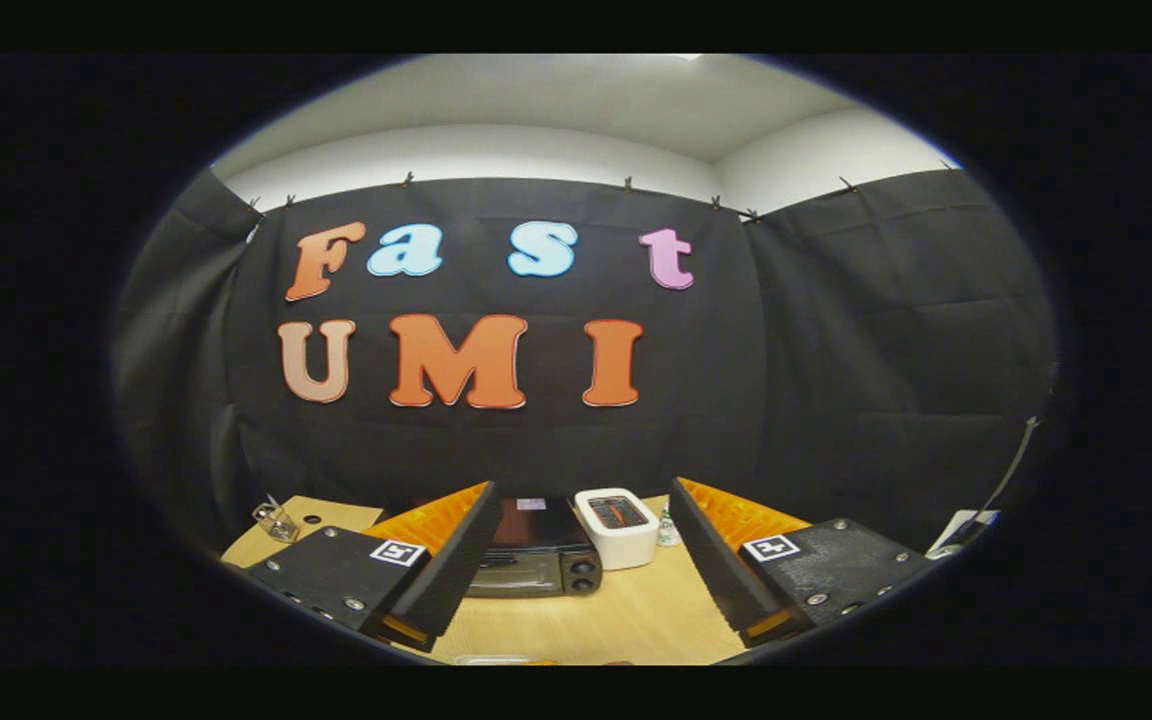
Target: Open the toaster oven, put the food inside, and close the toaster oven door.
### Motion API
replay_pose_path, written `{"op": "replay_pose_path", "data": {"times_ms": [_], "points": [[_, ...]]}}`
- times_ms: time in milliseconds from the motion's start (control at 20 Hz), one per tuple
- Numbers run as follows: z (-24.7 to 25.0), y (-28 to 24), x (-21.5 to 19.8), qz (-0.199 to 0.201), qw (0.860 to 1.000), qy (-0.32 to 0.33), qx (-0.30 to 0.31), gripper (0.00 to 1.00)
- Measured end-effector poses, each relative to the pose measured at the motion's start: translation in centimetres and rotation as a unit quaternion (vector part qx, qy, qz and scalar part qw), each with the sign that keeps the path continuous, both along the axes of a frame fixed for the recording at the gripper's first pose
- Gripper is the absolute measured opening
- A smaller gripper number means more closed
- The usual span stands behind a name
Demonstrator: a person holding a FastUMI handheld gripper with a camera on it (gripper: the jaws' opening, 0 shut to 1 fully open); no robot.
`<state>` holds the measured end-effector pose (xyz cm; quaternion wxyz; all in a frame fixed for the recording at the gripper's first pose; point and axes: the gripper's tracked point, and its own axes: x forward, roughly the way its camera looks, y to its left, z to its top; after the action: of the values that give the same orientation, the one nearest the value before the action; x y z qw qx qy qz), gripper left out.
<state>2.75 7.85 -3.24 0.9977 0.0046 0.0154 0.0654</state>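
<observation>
Gripper view: the gripper (pixel 576 580) has its fingers spread wide with nothing between them. Beyond them, on the far part of the wooden worktop (pixel 616 620), stands the toaster oven (pixel 536 560), dark, its door apparently closed, two knobs on its right side. Just right of it sits a white toaster (pixel 618 526). The oven looks rigid and heavy enough to stay put; its door handle, too small to make out, is probably the place to take hold. The food cannot be made out.
</observation>
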Motion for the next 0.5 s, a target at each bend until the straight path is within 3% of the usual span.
{"op": "replay_pose_path", "data": {"times_ms": [250, 500], "points": [[-5.0, 6.9, 3.1, 0.051, 0.999, -0.005, 0.002, 0.99], [-11.4, 11.9, 5.8, 0.081, 0.995, 0.053, 0.019, 0.99]]}}
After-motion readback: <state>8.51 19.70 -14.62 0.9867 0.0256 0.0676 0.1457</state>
